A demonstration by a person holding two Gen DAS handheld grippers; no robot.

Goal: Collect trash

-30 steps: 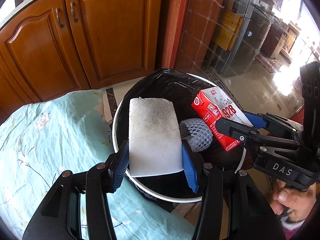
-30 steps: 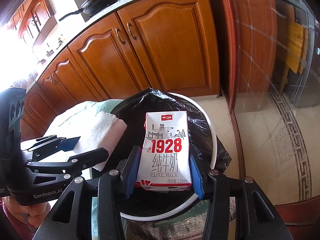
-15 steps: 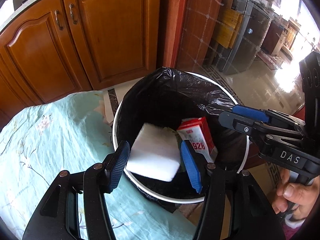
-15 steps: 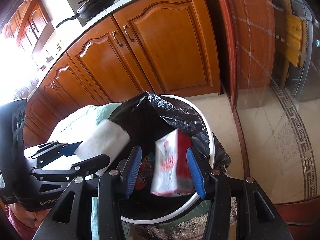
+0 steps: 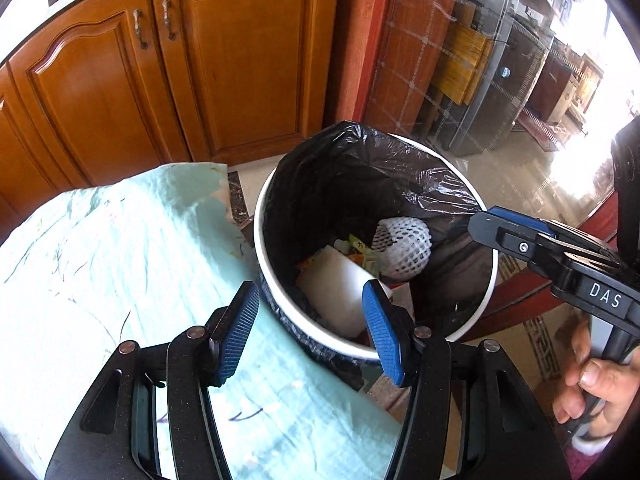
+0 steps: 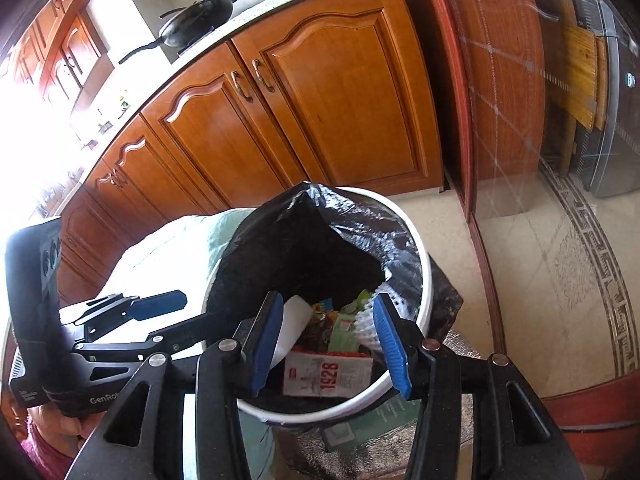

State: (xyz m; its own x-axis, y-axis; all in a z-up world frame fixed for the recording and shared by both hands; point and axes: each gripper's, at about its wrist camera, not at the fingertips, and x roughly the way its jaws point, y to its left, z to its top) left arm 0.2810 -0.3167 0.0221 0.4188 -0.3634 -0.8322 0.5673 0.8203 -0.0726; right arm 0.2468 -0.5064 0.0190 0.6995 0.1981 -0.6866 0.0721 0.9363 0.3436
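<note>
Both tools spread apart, empty — left tool [image 5: 310,328], right tool [image 6: 326,344] over the bin [image 5: 490,280]. Foam block [image 5: 336,284] and milk carton [image 6: 326,374] lay inside; no more trash visible — looked near done.

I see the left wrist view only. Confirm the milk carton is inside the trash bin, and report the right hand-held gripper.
Observer: The milk carton lies flat in the trash bin, "1928" side up, by the near wall.
Operator: Now the gripper.
Observer: The right hand-held gripper is open above the bin, with nothing between its pads.
Operator: Tell me what lies next to the carton.
Observer: The white foam block leans just beyond the carton's left end.
</note>
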